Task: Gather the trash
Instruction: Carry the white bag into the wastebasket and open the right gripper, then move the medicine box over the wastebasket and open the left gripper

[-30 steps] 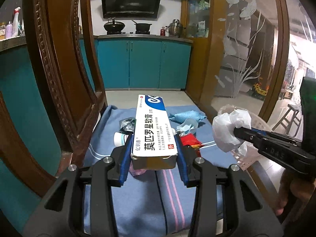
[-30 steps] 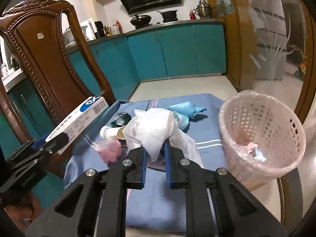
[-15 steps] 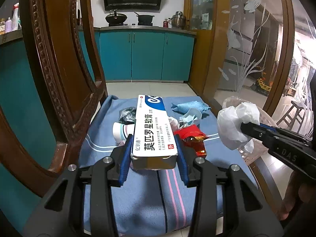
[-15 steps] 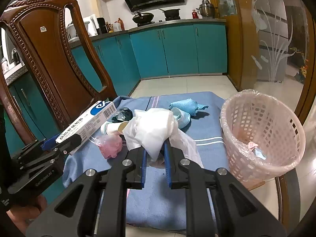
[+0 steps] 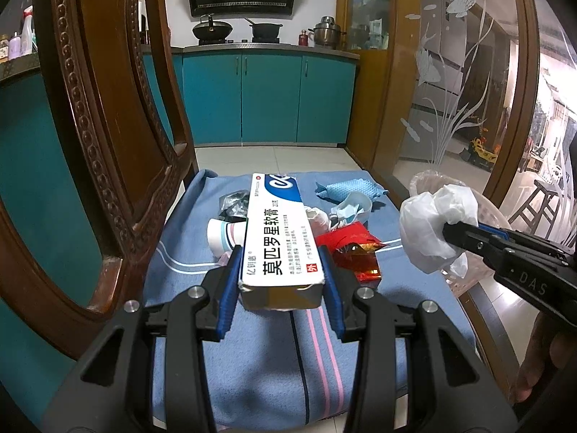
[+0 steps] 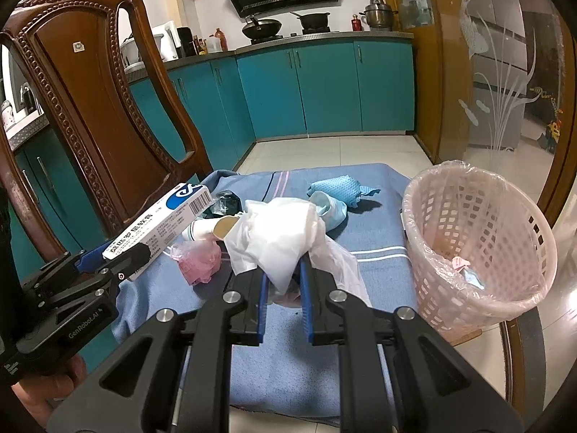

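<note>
Trash in hand: ointment box [image 5: 281,238] clamped in the left tongs [image 5: 281,281]; crumpled white tissue [image 6: 277,238] pinched in the right tongs [image 6: 283,278], both raised over the table.
Basket [image 6: 479,249]: at the table's right edge, lined, a few scraps already inside; neither held piece has reached it.
Left on the blue cloth [image 6: 375,231]: paper cup [image 5: 225,234], red wrapper [image 5: 355,252], pink wad [image 6: 200,261], blue mask [image 5: 351,209], blue rag [image 5: 348,189], dark foil [image 5: 234,204].
Progress: early, most pieces uncollected.
</note>
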Available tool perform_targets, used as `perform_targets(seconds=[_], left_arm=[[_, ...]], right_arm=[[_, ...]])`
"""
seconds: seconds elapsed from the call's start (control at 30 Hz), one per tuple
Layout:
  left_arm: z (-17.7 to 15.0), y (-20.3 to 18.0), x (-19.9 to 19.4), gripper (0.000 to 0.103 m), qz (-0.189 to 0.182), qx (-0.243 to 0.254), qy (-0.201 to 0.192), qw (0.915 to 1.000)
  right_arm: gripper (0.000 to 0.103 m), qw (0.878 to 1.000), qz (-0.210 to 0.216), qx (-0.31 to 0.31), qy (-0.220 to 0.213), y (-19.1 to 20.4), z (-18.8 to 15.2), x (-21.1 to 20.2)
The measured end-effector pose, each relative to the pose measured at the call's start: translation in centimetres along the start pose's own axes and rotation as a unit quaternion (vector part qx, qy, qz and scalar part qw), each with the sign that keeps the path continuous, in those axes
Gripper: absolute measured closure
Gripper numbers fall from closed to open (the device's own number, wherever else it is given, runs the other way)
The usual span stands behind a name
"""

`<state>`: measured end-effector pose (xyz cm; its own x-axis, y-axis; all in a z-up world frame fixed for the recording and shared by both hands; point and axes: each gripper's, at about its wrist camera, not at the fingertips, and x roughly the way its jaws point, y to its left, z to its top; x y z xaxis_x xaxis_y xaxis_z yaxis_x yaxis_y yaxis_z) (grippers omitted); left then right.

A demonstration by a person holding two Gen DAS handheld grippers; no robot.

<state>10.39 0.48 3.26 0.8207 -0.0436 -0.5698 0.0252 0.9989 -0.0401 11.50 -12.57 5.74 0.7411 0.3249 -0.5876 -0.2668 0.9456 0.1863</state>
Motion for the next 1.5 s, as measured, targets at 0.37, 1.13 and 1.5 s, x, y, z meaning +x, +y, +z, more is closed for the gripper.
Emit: perform_targets(seconds=[0.37, 1.13, 1.5], left_arm=[[0.0, 0.0, 0.1, 0.061, -0.001, 0.003, 0.001, 1.0000], [-0.5, -0.9, 0.6, 0.061, -0.005, 0.022, 0.009, 0.9997], [1.8, -12.6, 4.1, 0.061, -0.098, 0.083, 0.016, 0.9916]], right_arm=[[0.087, 1.000, -0.007, 0.001, -0.008, -0.4, 0.1, -0.2], [0.018, 0.968, -0.119, 0.155, -0.159, -15.3, 2.9, -6.5], [0.011, 0.938, -0.137, 0.197, -0.250, -16.8, 2.2, -10.1]])
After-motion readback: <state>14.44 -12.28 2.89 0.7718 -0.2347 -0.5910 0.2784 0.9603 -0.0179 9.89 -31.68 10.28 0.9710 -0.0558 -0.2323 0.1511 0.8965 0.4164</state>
